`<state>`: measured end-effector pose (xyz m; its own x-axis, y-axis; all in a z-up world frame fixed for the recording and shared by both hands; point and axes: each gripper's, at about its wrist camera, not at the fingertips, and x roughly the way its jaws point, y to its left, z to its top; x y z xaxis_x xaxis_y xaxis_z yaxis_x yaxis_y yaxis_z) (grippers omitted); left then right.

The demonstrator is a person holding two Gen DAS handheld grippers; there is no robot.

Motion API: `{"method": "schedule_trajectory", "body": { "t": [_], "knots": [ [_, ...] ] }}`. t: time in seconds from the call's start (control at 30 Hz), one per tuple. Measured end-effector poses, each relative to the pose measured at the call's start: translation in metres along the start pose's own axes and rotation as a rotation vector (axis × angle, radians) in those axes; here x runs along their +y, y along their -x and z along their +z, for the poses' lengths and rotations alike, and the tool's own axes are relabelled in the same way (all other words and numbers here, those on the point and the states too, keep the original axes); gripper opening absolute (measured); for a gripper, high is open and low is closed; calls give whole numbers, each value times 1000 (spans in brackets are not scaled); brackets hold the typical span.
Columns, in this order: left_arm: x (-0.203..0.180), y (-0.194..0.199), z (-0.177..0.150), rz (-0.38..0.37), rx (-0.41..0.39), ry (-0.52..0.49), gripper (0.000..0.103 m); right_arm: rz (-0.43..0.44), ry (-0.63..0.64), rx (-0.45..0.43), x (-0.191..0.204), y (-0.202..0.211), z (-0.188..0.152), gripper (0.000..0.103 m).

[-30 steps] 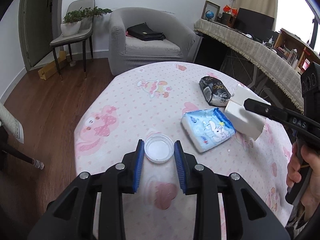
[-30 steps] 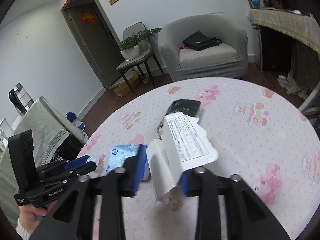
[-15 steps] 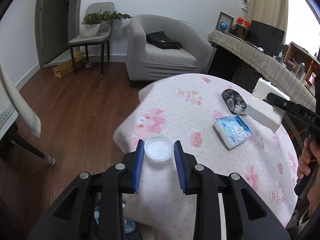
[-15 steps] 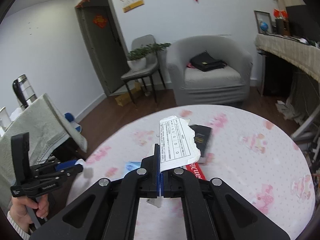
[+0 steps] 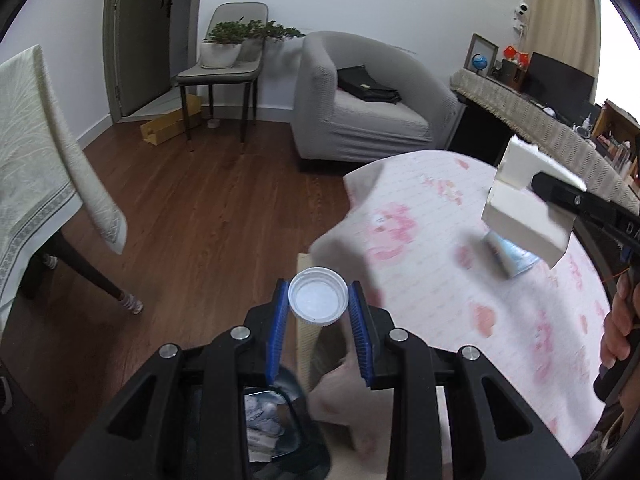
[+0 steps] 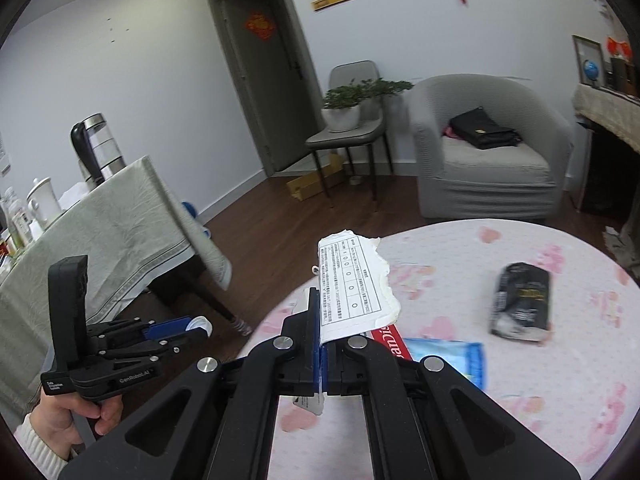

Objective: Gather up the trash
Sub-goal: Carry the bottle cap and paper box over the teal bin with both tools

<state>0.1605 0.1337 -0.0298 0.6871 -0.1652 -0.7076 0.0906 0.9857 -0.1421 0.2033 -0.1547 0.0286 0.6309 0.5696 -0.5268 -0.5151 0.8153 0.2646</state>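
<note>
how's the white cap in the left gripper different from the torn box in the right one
The white cap is small, round and plain; the torn box is larger, flat-sided, ragged-edged and printed with a table. The cap sits between spread fingers, beyond the table edge; the box is pinched by nearly closed fingers, above the table. Both are white, held trash.
</note>
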Motion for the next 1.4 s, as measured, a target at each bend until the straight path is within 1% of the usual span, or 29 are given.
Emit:
{"method": "schedule_trajectory", "body": {
  "t": [0.13,0.3,0.43,0.6,0.77,0.97,1.1,1.4],
  "knots": [
    [23,1,-9,30,24,14,33,30,18,16,17,-12,0,0],
    [42,1,-22,64,64,12,33,82,40,35,41,-26,-2,0],
    [53,-2,-35,82,98,4,33,130,69,53,68,-37,-3,0],
    [67,-8,-49,78,140,-5,33,195,85,81,98,-52,-6,0],
    [81,-13,-65,96,186,-2,33,204,107,120,120,-68,-13,0],
    [105,-24,-84,117,263,35,33,182,141,186,141,-89,-25,0],
    [114,-34,-98,99,326,55,33,179,158,223,149,-101,-32,0],
    [123,-51,-132,79,446,26,33,182,190,295,165,-125,-45,0]
  ]
}}
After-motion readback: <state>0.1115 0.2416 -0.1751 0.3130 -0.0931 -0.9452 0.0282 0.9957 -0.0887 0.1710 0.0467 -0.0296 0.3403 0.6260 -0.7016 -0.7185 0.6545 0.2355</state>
